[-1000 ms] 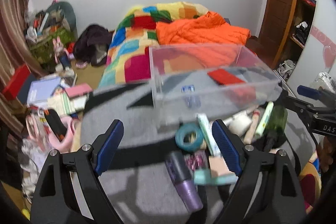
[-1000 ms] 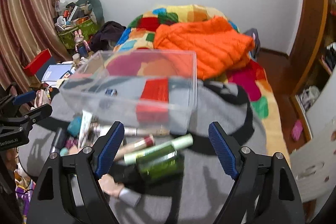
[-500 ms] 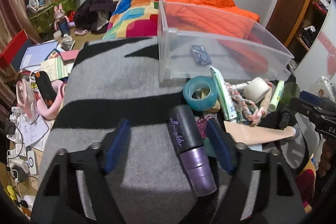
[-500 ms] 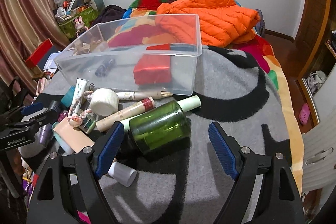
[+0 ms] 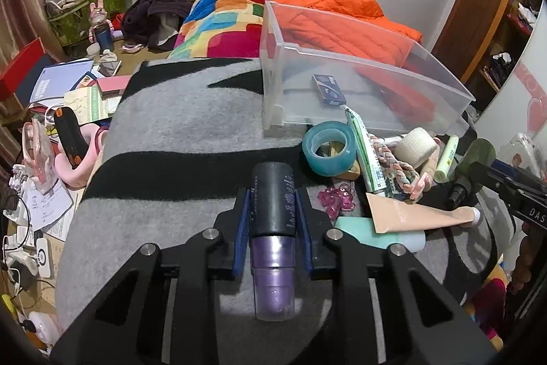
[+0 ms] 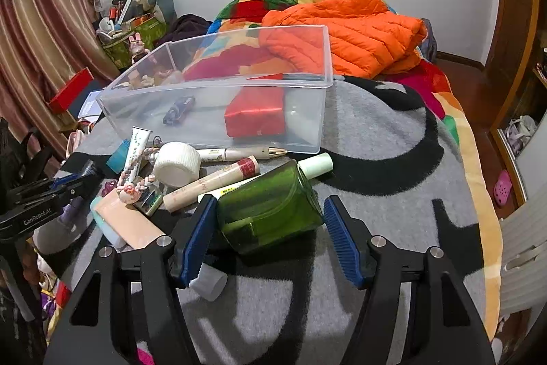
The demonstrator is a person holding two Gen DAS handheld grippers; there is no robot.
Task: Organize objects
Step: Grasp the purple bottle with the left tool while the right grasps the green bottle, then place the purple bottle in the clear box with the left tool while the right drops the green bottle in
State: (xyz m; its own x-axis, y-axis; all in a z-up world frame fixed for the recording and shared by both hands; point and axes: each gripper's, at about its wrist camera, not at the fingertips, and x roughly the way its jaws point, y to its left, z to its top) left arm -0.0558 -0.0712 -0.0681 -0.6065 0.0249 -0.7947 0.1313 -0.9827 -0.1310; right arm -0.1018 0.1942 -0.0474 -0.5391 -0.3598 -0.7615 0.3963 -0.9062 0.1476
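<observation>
The left gripper [image 5: 273, 211] has just been closing and now clamps a purple bottle with a black cap [image 5: 272, 228] between its blue pads, the bottle lying lengthwise on the grey and black blanket [image 5: 171, 132].

The right gripper [image 6: 270, 228] has just been narrowing too; a green glass bottle [image 6: 270, 207] lies between its 2 pads, the left pad touching its side, the right pad still apart from it, so it is not gripped.

At 10 o'clock of the green bottle sit a beige tube [image 6: 128, 224], a long cream tube [image 6: 210, 182] and a white tape roll [image 6: 177, 164]. At 1 o'clock of the purple bottle lies a teal tape ring [image 5: 329, 147].

Beyond, at 12 o'clock, stands the clear plastic bin [image 6: 212, 98], holding a red box [image 6: 254, 115] and a small blue box [image 6: 178, 110]. An orange jacket [image 6: 352, 29] lies farthest.
</observation>
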